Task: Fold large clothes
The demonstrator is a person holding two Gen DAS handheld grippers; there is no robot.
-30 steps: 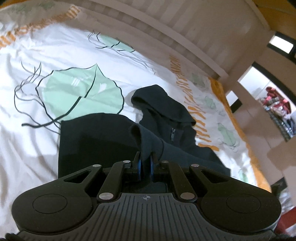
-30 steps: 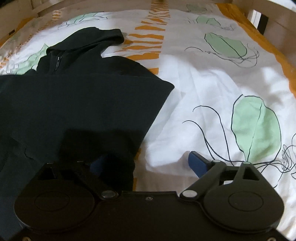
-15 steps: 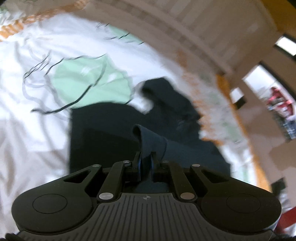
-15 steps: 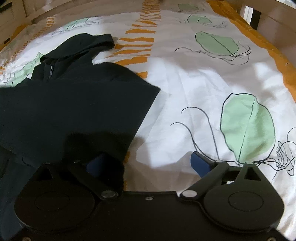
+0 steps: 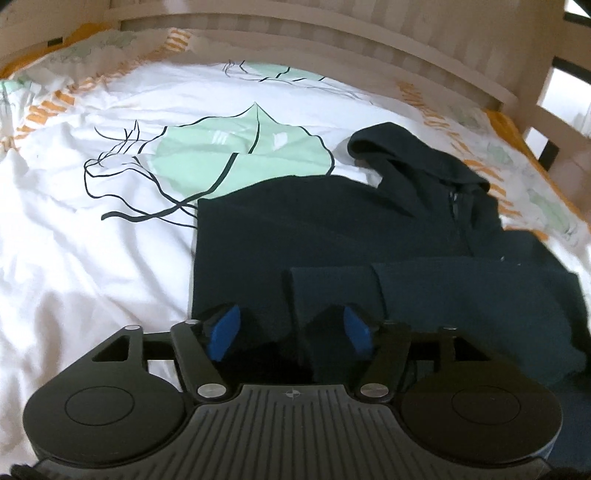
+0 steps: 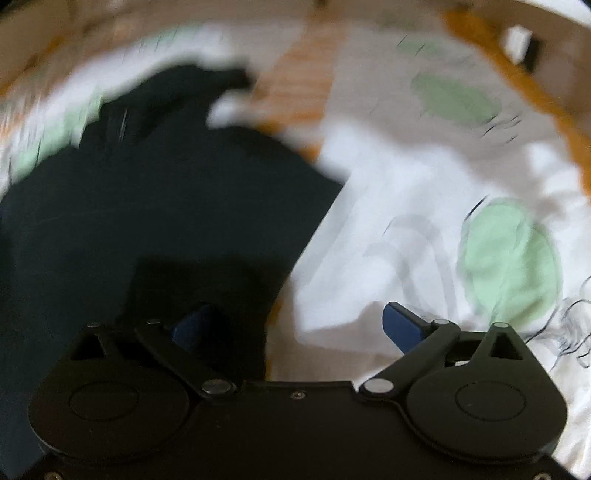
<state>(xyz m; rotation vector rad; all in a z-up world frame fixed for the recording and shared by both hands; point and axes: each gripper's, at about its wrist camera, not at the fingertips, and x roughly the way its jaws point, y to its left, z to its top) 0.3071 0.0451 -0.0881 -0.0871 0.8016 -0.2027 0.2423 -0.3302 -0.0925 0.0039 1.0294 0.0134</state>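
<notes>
A dark navy hoodie [image 5: 332, 229] lies on the bed, its hood [image 5: 399, 147] pointing toward the headboard. A sleeve [image 5: 424, 291] is folded across the body. My left gripper [image 5: 291, 328] hovers low over the sleeve's cuff end, jaws opening, blue pads apart and not pressing the cloth. In the blurred right wrist view the same hoodie [image 6: 155, 206] fills the left half. My right gripper [image 6: 295, 325] stands wide and still opening over the hoodie's right edge, one pad above dark cloth, the other above the sheet, gripping nothing.
The bed is covered by a white duvet [image 5: 81, 240] with green leaf prints [image 5: 240, 151] and orange stripes. A pale wooden headboard [image 5: 332, 33] runs along the far side. An orange border [image 6: 517, 74] marks the bed's right edge.
My left gripper let go of the sleeve fold it pinched and sank toward the hoodie; the sleeve now lies flat across the body. My right gripper stays open; its view has blurred.
</notes>
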